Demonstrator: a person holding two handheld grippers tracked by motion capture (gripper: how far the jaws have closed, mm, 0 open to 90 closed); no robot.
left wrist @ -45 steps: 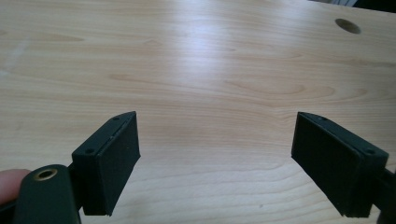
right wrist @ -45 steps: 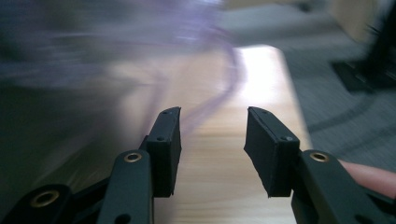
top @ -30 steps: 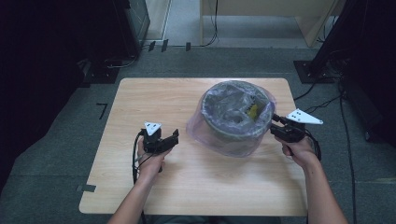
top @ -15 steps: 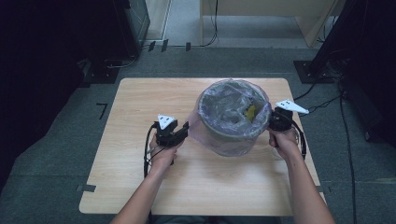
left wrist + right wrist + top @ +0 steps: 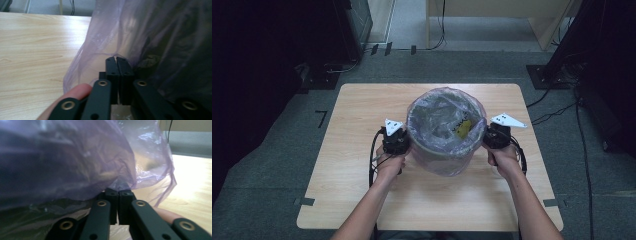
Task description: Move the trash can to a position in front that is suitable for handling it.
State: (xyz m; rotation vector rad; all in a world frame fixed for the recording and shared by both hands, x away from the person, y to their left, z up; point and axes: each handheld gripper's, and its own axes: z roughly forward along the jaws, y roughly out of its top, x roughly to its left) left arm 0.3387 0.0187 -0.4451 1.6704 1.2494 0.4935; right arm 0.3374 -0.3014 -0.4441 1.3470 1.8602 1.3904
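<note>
You can read one mark: a dark numeral "7" [image 5: 321, 119] on the grey carpet floor [image 5: 272, 165], just off the left edge of your desk [image 5: 362, 105]. Nothing else is legible.

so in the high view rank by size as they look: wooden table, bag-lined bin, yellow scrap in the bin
1. wooden table
2. bag-lined bin
3. yellow scrap, by far the smallest

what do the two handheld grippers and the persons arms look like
Both the left gripper and right gripper are black, each topped by a pale three-cornered plate with dark dots. Their jaws are flat black blocks on links with brass-coloured rivets. A black cable trails from each. The forearms are bare, no sleeves.
</note>
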